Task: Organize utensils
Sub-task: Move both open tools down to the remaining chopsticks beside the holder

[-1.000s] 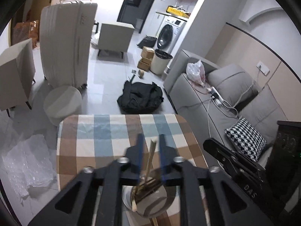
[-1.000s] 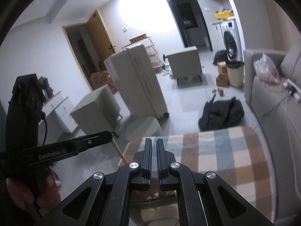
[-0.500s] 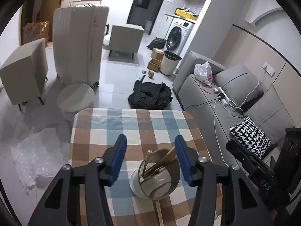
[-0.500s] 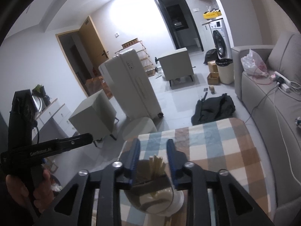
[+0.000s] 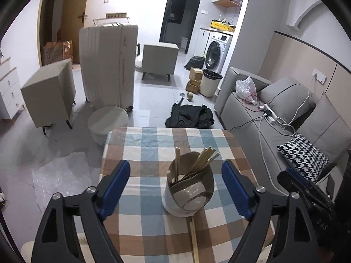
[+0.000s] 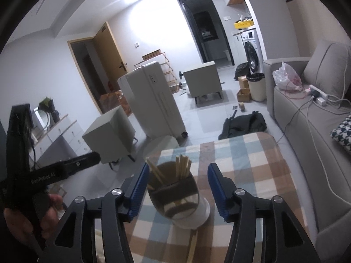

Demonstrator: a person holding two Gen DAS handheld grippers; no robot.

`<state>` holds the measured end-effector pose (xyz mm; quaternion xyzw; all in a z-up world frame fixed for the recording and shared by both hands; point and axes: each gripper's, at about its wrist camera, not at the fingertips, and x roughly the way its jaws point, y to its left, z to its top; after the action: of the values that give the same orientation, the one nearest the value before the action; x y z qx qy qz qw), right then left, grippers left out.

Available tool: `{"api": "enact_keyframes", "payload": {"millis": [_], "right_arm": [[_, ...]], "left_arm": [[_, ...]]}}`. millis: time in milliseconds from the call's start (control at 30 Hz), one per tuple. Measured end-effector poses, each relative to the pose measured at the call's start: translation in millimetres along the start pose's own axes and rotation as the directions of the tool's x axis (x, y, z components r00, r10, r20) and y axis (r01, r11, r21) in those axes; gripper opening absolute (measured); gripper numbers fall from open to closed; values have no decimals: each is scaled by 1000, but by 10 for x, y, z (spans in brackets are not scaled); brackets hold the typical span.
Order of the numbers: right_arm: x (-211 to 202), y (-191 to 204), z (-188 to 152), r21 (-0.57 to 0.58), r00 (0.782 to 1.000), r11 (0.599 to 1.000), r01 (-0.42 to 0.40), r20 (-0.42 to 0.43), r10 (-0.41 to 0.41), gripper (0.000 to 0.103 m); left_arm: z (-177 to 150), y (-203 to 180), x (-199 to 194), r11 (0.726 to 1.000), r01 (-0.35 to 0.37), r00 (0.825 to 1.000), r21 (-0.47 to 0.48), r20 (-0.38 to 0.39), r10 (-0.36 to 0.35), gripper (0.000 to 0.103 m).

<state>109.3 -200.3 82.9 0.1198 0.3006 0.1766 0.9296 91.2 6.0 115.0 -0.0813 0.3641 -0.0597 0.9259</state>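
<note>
Blue pads are seen spread wide on both tools; nothing is gripped by either. The left gripper is held above the table with its fingers standing well apart to either side of the holder. The right gripper is likewise opened, its fingers flanking the same holder without contact.

The holder, a pale cup with a darker inner wall, stands upright on the checked tablecloth, near the table's front part. A bundle of wooden chopsticks is held in it, most leaning right in the left view; one stick stands nearly upright at the left rim.

One loose chopstick is left lying flat on the cloth, just at the holder's near side, toward the cameras. Its long axis is run roughly straight away from the grippers, its far end almost touching the holder's base. It is also glimpsed in the right view, below and between the fingers.

Neither tool is judged clearly nearer; the stick lies about central under both. For the coming pick, a descent and a closing across the stick's width is thought to be called for. A flat, thin stick on cloth may be hard to pinch.

Beyond: stool, suitcase, sofa.
</note>
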Motion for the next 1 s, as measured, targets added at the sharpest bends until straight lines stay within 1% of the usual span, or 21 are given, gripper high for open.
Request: {"api": "enact_keyframes", "payload": {"millis": [67,100,167,300,400,467,533,667,733,800,900,1000], "right_arm": [[-37,30,-78,-23,1000,1000,9,-3,-9,70],[-62,40,-131,-32,1000,999,8,-8,-8,72],[-87,65,-219,-46,1000,999,3,-20,-4,74],[-76,93,-407,-78,997,996,36,-58,-41,79],[-59,74,-509,-88,995,994,60,-75,-66,83],[-52,59,-557,-95,994,993,71,-81,-78,85],[-43,53,-611,-100,992,992,76,-90,-85,86],[1,16,-756,-112,989,990,80,-113,-92,87],[49,-1,-829,-118,984,988,97,-139,-113,87],[101,-29,-904,-105,979,989,100,-165,-117,87],[209,-95,-989,-88,968,989,117,-213,-133,87],[334,-129,-1080,-78,954,991,111,-273,-128,87]], "left_arm": [[-68,-25,-43,1000,-16,1000,21,22,15,84],[-108,-40,-56,999,-30,999,35,30,29,85],[-187,-47,-68,999,-24,999,45,38,22,86],[-327,-42,-43,998,-19,999,56,28,17,86],[-425,-27,-27,999,-25,999,42,28,24,86],[-496,-18,-12,999,-39,999,30,25,38,86],[-568,8,19,999,-32,999,19,12,32,86],[-706,48,98,999,-51,999,4,-11,51,86],[-770,56,155,999,-49,998,10,-28,49,86],[-841,51,199,998,-61,997,27,-43,62,86],[-944,44,296,997,-63,994,41,-92,67,86],[-1008,46,380,990,-121,987,69,-99,128,86]]}}
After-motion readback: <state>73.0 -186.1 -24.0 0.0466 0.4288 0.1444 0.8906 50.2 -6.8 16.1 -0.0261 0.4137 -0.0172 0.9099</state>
